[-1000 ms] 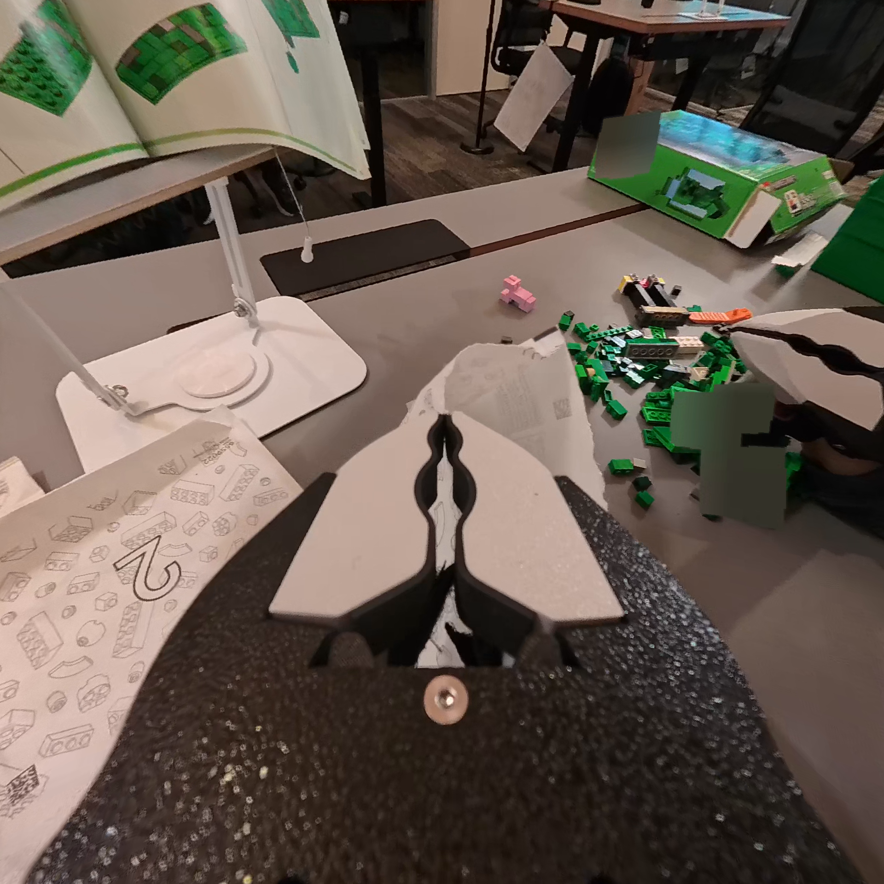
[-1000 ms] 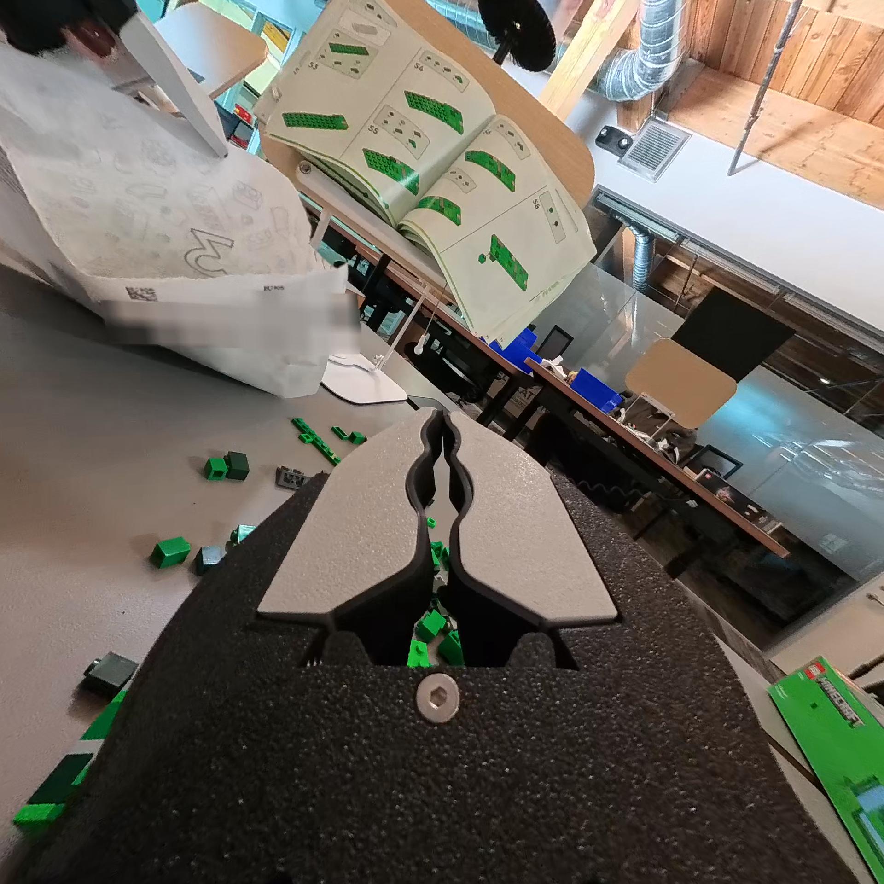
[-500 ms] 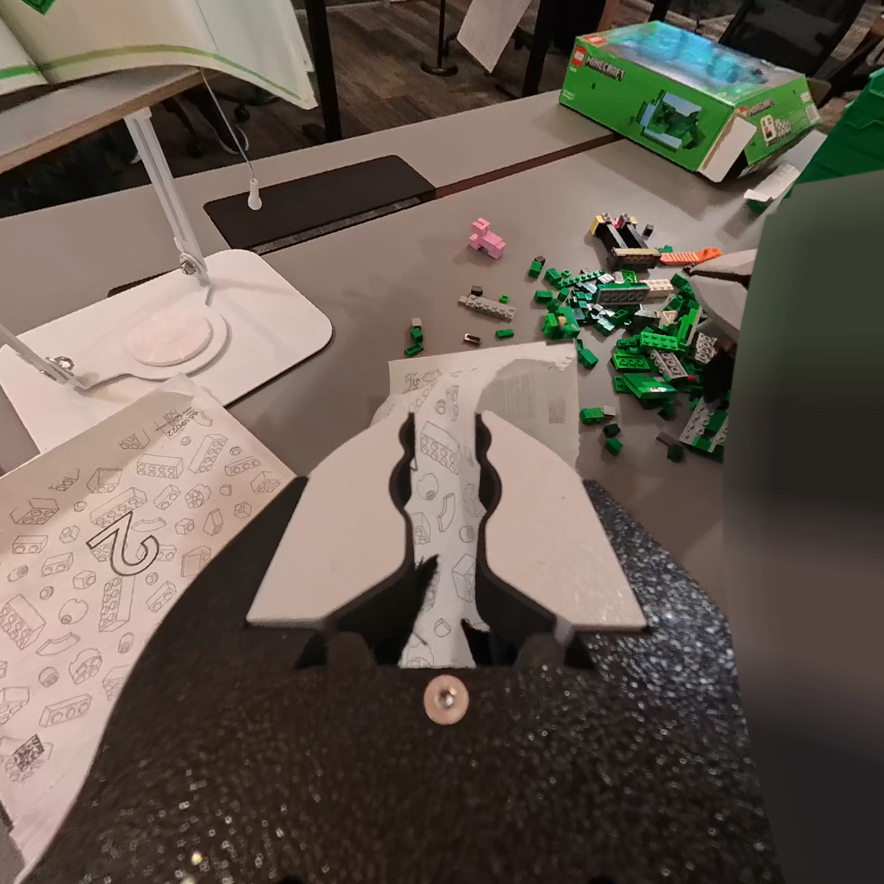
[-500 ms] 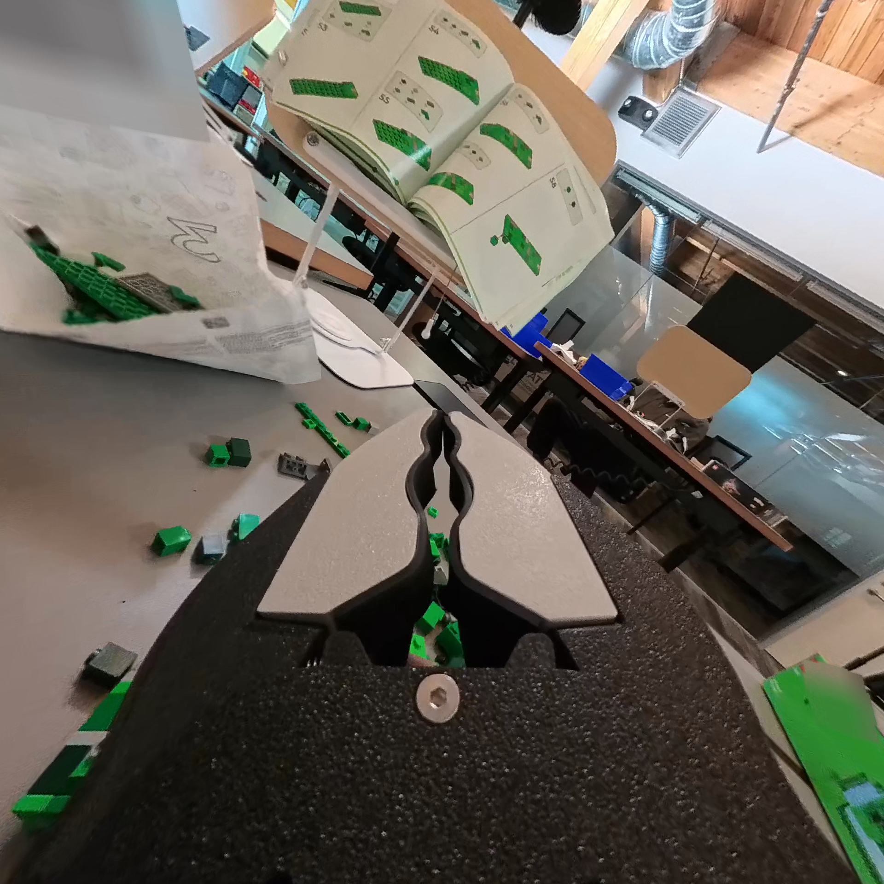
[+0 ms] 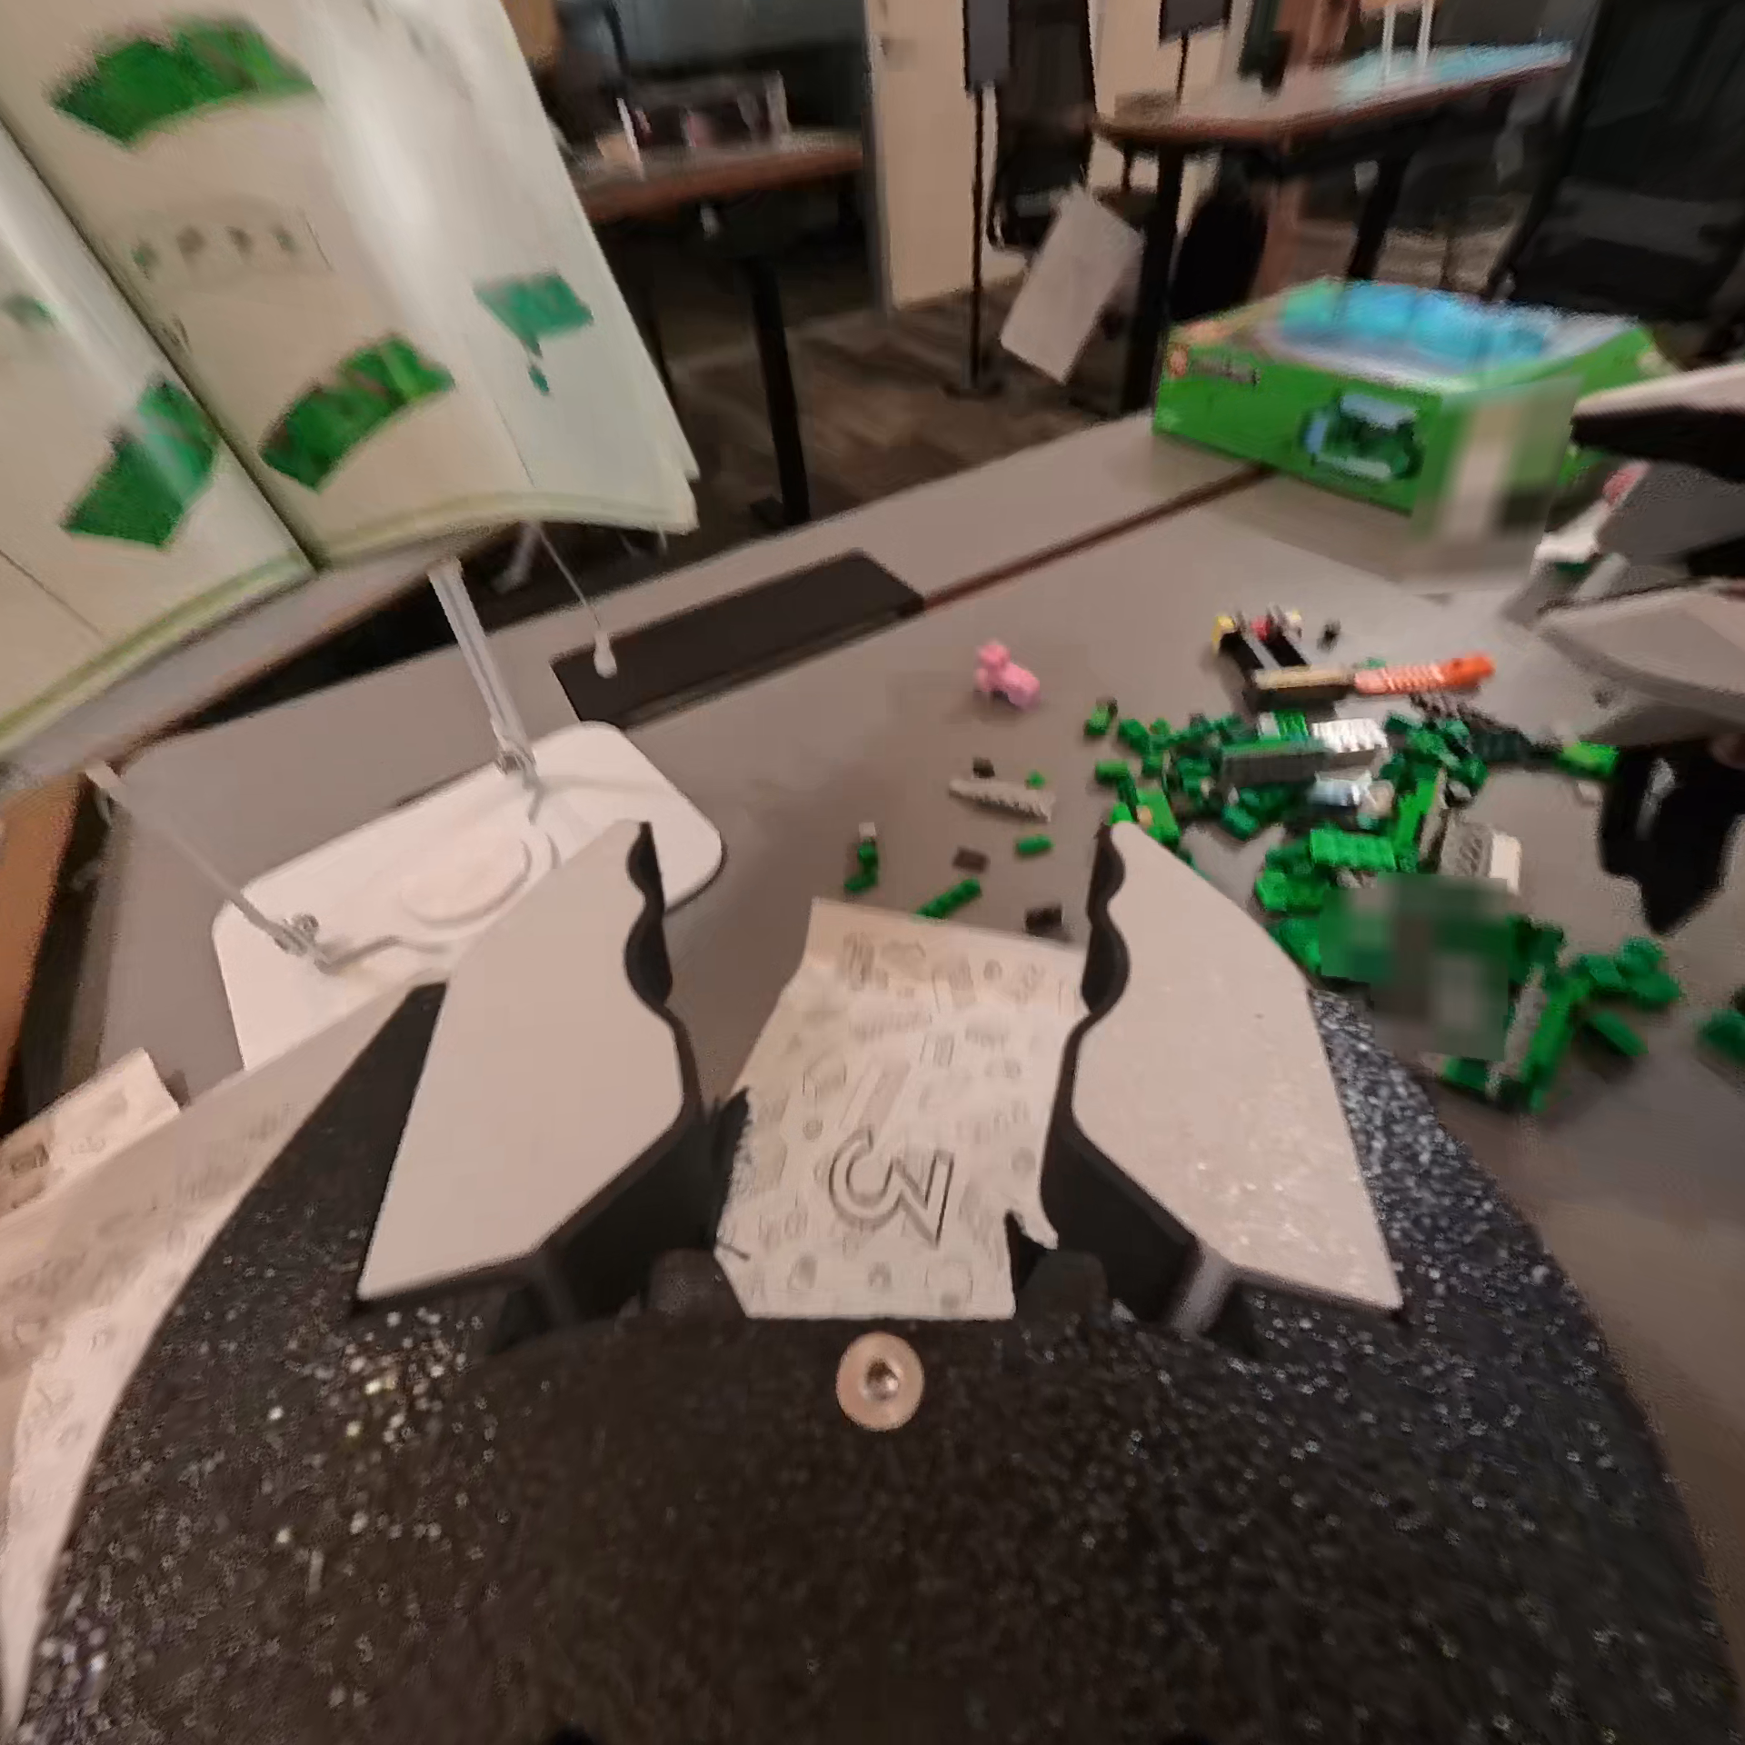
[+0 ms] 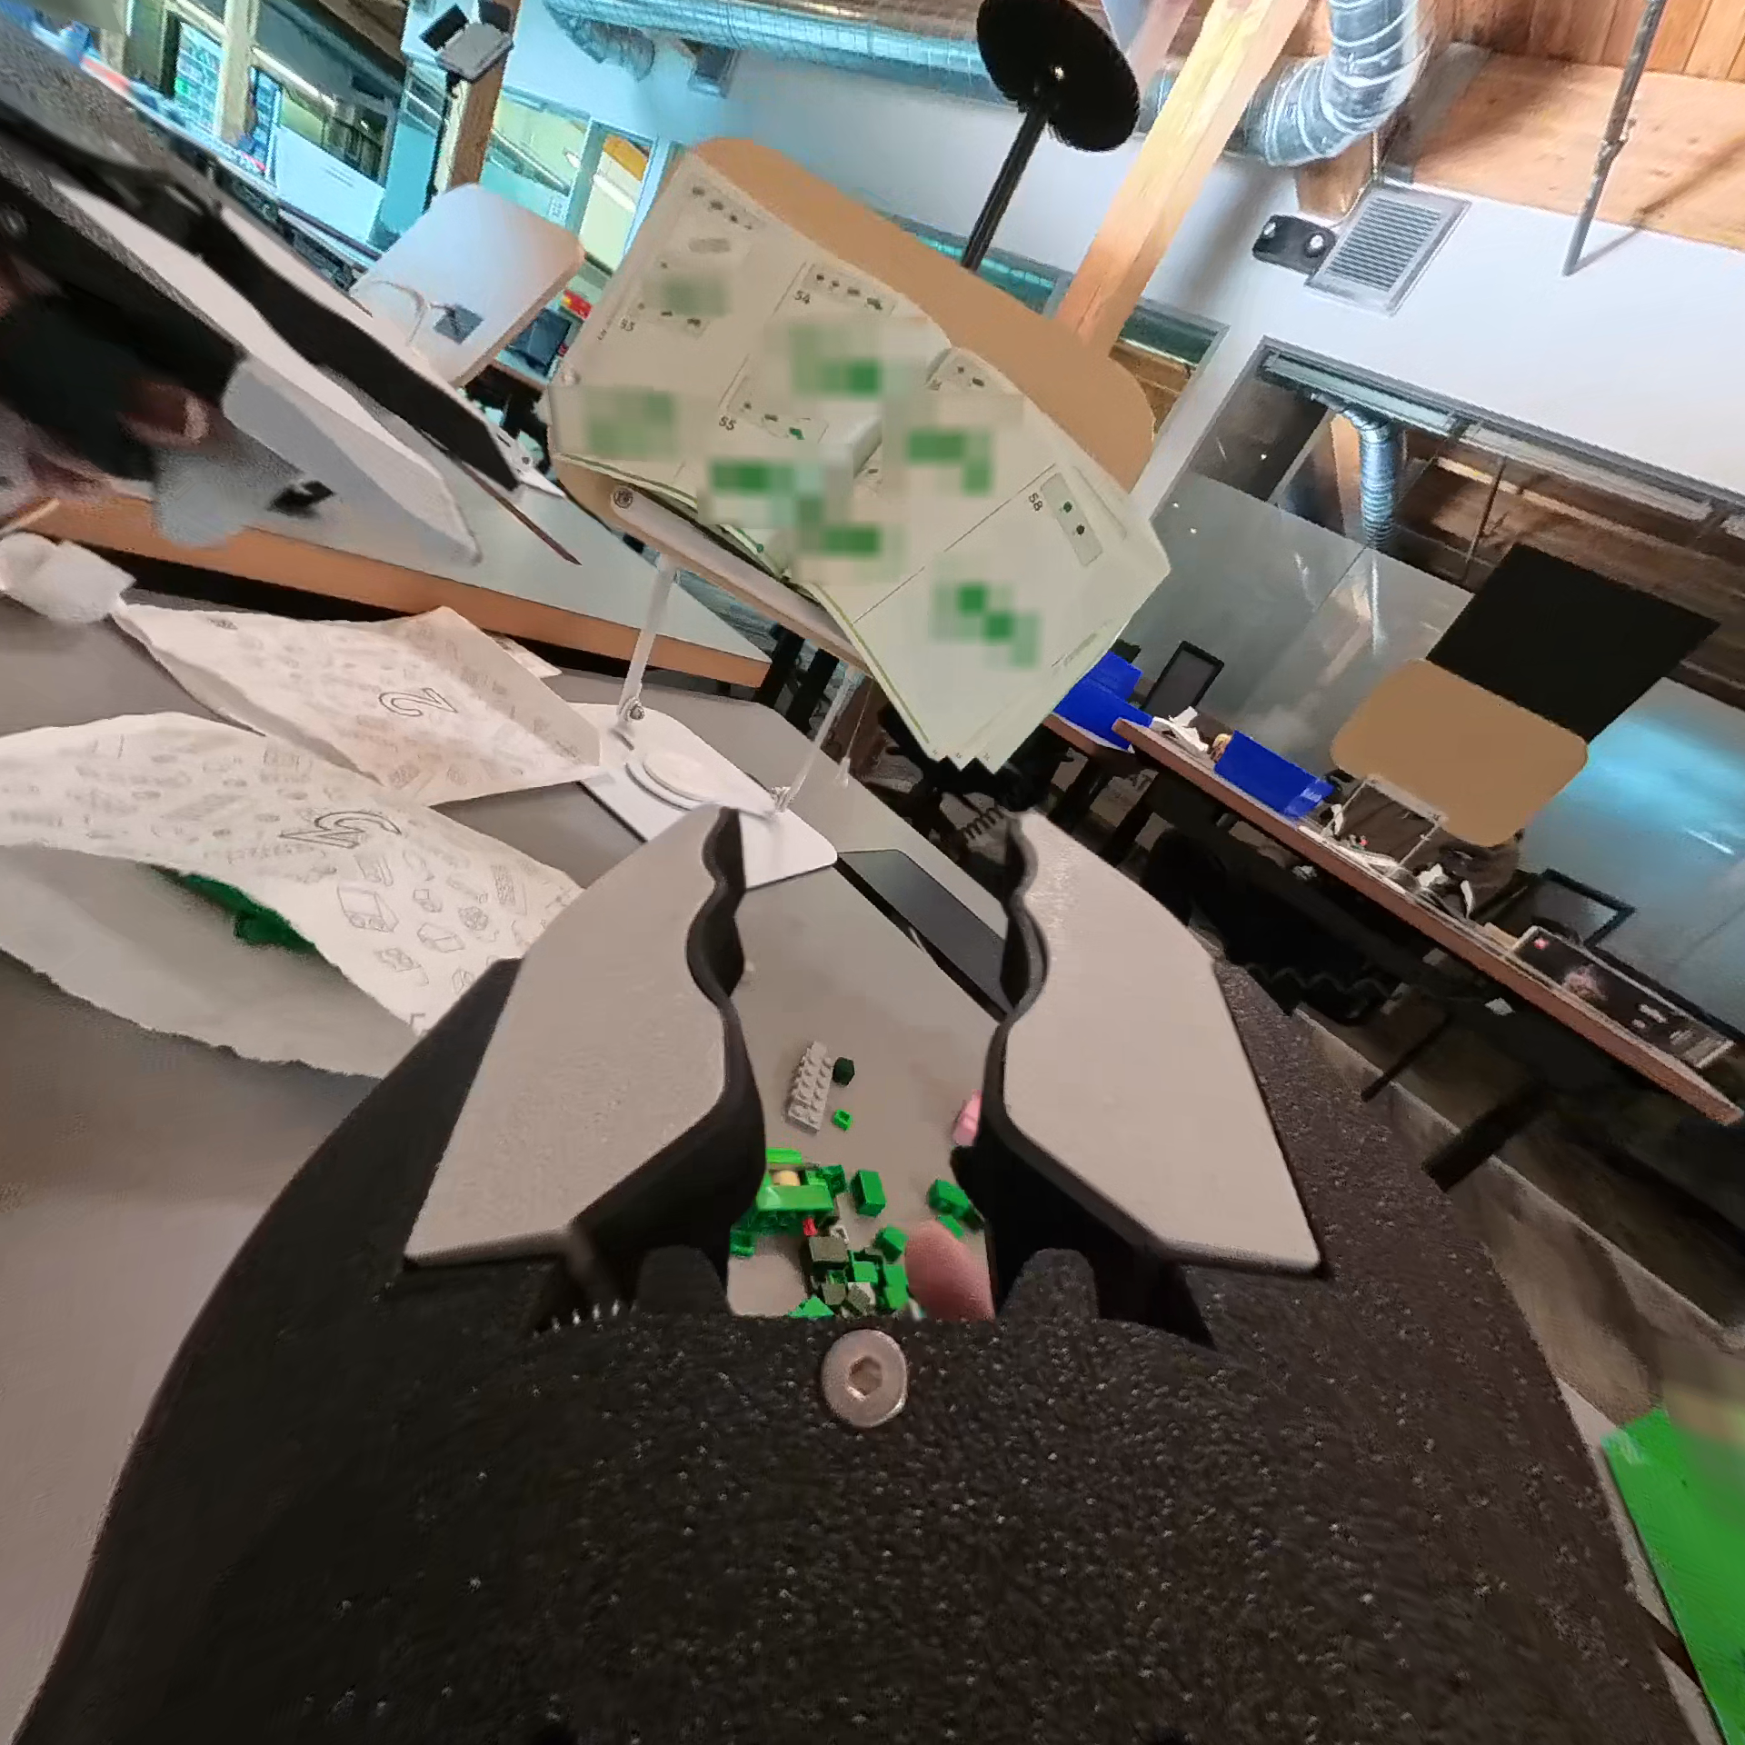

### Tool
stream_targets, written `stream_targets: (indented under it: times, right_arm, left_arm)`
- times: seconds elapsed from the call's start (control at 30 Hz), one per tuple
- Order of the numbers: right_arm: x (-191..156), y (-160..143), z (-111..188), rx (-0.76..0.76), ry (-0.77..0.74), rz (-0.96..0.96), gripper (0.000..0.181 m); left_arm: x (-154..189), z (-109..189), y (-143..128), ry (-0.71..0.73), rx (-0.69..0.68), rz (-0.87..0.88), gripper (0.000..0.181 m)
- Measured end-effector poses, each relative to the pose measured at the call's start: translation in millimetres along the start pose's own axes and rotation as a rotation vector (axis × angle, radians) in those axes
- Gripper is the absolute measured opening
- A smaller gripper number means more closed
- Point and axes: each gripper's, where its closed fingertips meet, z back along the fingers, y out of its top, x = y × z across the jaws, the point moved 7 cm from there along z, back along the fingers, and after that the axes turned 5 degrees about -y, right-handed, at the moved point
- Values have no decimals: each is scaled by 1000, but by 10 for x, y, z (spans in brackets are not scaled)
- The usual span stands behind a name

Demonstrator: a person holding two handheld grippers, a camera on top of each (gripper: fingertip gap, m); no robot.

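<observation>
My left gripper (image 5: 873, 840) is open and empty, just above a torn white paper bag (image 5: 906, 1086) printed with brick outlines, which lies flat on the grey table between the fingers. My right gripper (image 6: 869, 831) is open and empty over loose green bricks (image 6: 831, 1218) and a grey brick (image 6: 812, 1086). In the right wrist view the same bag (image 6: 283, 850) lies at left with green bricks (image 6: 245, 921) inside its torn mouth. The left gripper (image 6: 283, 406) hangs above it. The right gripper (image 5: 1681, 661) shows at the right edge of the left wrist view.
A pile of green bricks (image 5: 1369, 821), a pink pig figure (image 5: 1006, 675) and a green box (image 5: 1397, 415) lie to the right. An open instruction booklet (image 5: 283, 283) stands on a white-based holder (image 5: 453, 878). A second paper bag (image 6: 397, 708) lies near it.
My left gripper has opened and let go of the paper bag, which now lies on the table. My right gripper has opened too. Both views have shifted.
</observation>
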Motion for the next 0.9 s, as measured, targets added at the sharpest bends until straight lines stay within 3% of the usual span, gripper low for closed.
stream_targets:
  times: [0.1,0.37,0.43,0.57,0.9]
  right_arm:
    - [64,84,9,-19,-11,3,65]
    - [34,149,-23,-120,-23,-11,91]
    - [-15,135,-49,-174,-20,-8,92]
    - [-90,137,-83,-246,-40,-5,90]
    - [-246,229,-133,-252,-68,-115,86]
  left_arm:
    - [159,-117,74,3,82,-31,89]
    - [331,-420,-41,84,-20,-126,133]
    - [349,-448,-56,99,-34,-154,136]
    - [360,-467,-69,137,-34,-240,133]
    - [332,-489,-153,155,-108,-315,89]
